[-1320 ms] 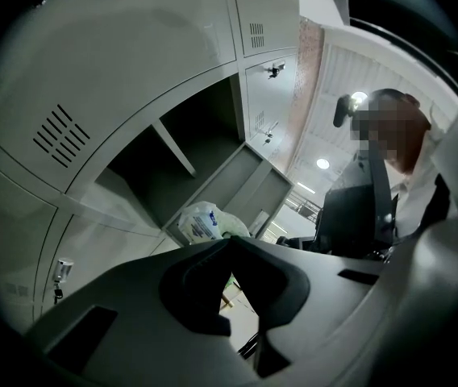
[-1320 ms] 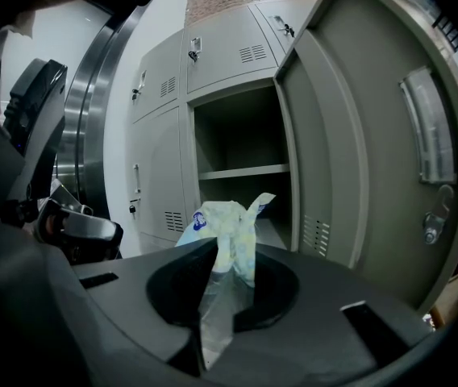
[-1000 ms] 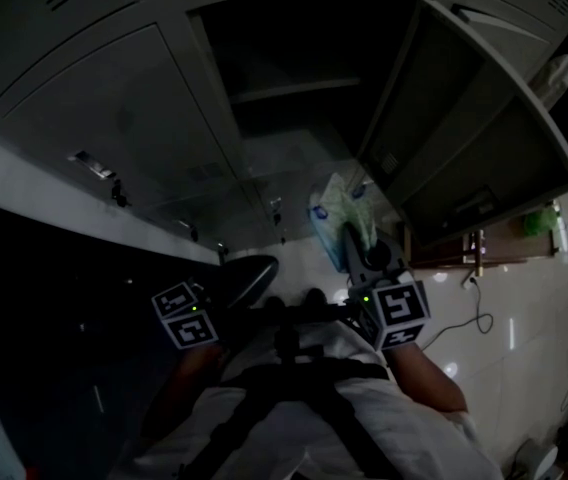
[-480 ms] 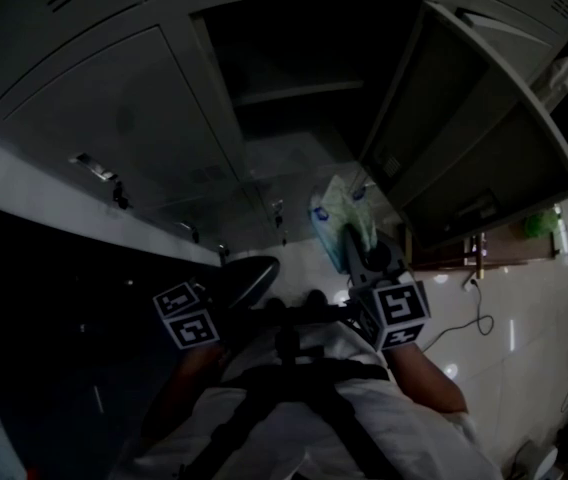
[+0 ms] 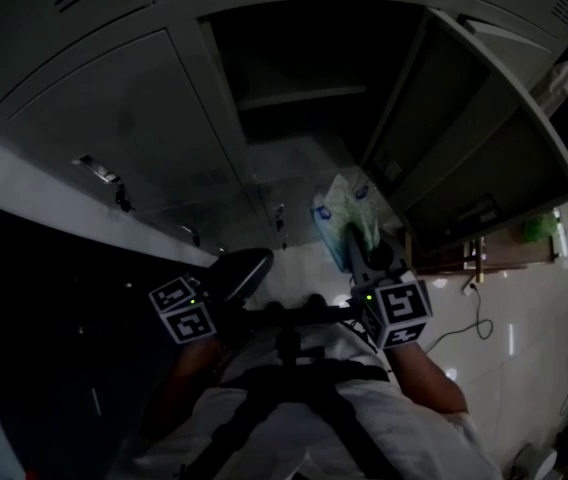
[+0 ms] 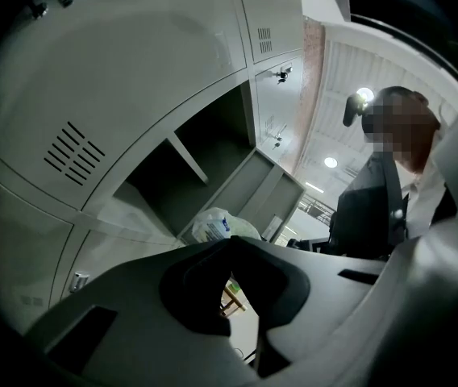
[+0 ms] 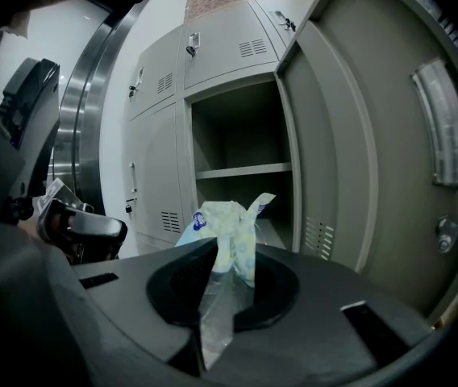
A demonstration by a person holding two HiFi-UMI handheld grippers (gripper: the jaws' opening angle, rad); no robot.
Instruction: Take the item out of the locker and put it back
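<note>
A soft plastic pack (image 5: pixel 342 208) printed white, pale green and blue hangs from my right gripper (image 5: pixel 350 238), just in front of the open locker (image 5: pixel 294 68). In the right gripper view the jaws of that gripper (image 7: pixel 215 258) are shut on the pack's clear film tail, and the pack (image 7: pixel 227 220) stands up above them before the locker shelf (image 7: pixel 241 170). My left gripper (image 5: pixel 252 265) floats lower left of the pack, apart from it. Its jaws (image 6: pixel 229 243) meet at the tips with nothing between them. The pack (image 6: pixel 217 224) shows beyond them.
The locker door (image 5: pixel 464 138) swings out to the right, close beside the pack. Closed grey lockers (image 5: pixel 114 118) fill the left. A cable (image 5: pixel 469 323) lies on the glossy tiled floor at the right. A person's torso (image 6: pixel 390 200) shows in the left gripper view.
My left gripper has crept slightly up and to the left. The right gripper and the pack have stayed in place.
</note>
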